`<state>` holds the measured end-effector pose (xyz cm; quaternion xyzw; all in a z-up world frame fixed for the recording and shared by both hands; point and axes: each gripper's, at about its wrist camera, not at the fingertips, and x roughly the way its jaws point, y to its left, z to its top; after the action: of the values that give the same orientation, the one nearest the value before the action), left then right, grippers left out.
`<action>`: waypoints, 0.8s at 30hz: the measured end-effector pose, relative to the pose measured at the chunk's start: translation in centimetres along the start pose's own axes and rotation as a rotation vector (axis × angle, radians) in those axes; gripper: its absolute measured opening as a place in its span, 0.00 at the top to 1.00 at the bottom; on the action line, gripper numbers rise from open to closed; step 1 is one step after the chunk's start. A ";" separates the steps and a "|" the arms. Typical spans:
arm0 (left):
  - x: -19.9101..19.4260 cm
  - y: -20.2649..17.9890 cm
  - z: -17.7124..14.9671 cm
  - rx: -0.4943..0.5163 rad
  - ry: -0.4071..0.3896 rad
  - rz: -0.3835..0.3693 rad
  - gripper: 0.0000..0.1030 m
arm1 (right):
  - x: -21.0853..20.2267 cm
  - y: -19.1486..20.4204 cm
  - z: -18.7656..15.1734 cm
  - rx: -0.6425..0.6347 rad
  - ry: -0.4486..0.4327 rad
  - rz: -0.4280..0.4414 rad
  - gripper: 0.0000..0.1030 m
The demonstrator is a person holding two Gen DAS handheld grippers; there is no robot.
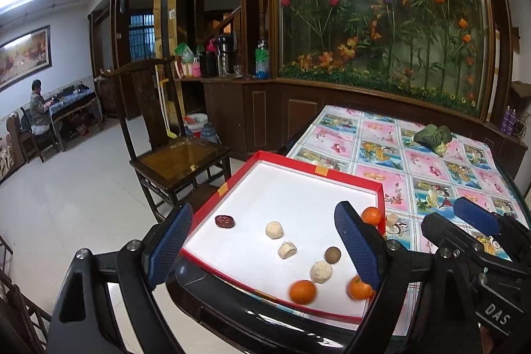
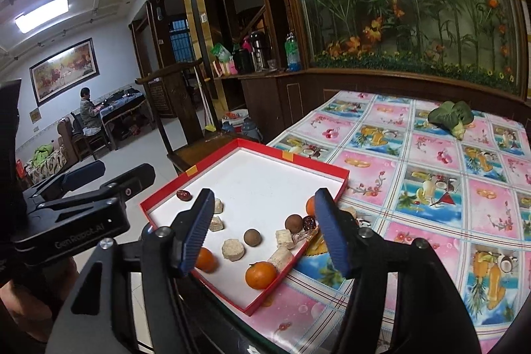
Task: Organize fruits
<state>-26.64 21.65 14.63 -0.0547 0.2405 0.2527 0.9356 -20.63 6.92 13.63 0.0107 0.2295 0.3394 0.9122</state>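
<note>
A red-rimmed white tray (image 1: pixel 381 188) (image 2: pixel 239 142) lies on the table's near corner. It holds tangerines (image 1: pixel 302 291) (image 2: pixel 260 275), pale snack pieces (image 1: pixel 274 229) (image 2: pixel 233 249), a brown longan (image 1: pixel 332 254) (image 2: pixel 252 237) and a dark red date (image 1: pixel 225 221) (image 2: pixel 183 195). A further tangerine (image 1: pixel 371 216) and a pale piece (image 1: pixel 391 219) sit by the tray's right rim. My left gripper (image 1: pixel 262 247) is open and empty above the tray's near side. My right gripper (image 2: pixel 262 234) is open and empty above the tray; it also shows in the left wrist view (image 1: pixel 464 221).
A floral tablecloth (image 2: pixel 431 188) covers the table. A green leafy vegetable (image 1: pixel 431 136) (image 2: pixel 451 116) lies at its far side. A wooden chair (image 1: pixel 179 155) stands left of the table. A glass-fronted flower display (image 1: pixel 381 22) backs the table.
</note>
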 end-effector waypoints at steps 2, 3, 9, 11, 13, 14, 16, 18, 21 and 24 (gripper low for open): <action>-1.0 0.0 -0.1 0.004 -0.022 0.007 0.15 | -0.9 0.5 -0.2 -0.013 -0.010 -0.013 0.32; -1.3 0.0 -0.1 0.005 -0.027 0.004 0.14 | -1.3 0.6 -0.3 -0.015 -0.013 -0.018 0.32; -4.6 0.7 -0.3 -0.015 -0.068 0.000 0.00 | -4.5 1.4 -1.2 -0.002 -0.037 -0.045 0.28; -6.0 1.1 -0.4 -0.027 -0.087 -0.005 0.00 | -5.7 1.6 -1.3 0.013 -0.054 -0.063 0.24; -7.5 1.5 -0.4 -0.044 -0.112 -0.008 0.00 | -7.4 1.9 -1.7 0.032 -0.064 -0.060 0.20; -7.9 1.6 -0.5 -0.052 -0.118 -0.009 0.00 | -8.0 2.1 -1.8 0.033 -0.066 -0.060 0.17; -8.6 1.7 -0.6 -0.071 -0.125 -0.017 0.00 | -9.4 2.5 -2.2 0.021 -0.077 -0.062 0.12; -8.8 1.6 -0.6 -0.075 -0.108 -0.013 0.00 | -10.6 2.9 -2.4 -0.007 -0.097 -0.065 0.08; -8.2 0.7 -0.5 -0.054 -0.058 0.011 0.00 | -11.7 2.7 -2.5 -0.034 -0.129 -0.083 0.07; -8.3 0.0 -0.8 -0.038 -0.054 -0.010 0.00 | -12.1 2.1 -2.6 -0.020 -0.158 -0.093 0.06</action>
<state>-33.25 17.72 17.89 -0.0669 0.2097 0.2539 0.9419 -31.07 0.64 16.70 0.0178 0.1537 0.2970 0.9422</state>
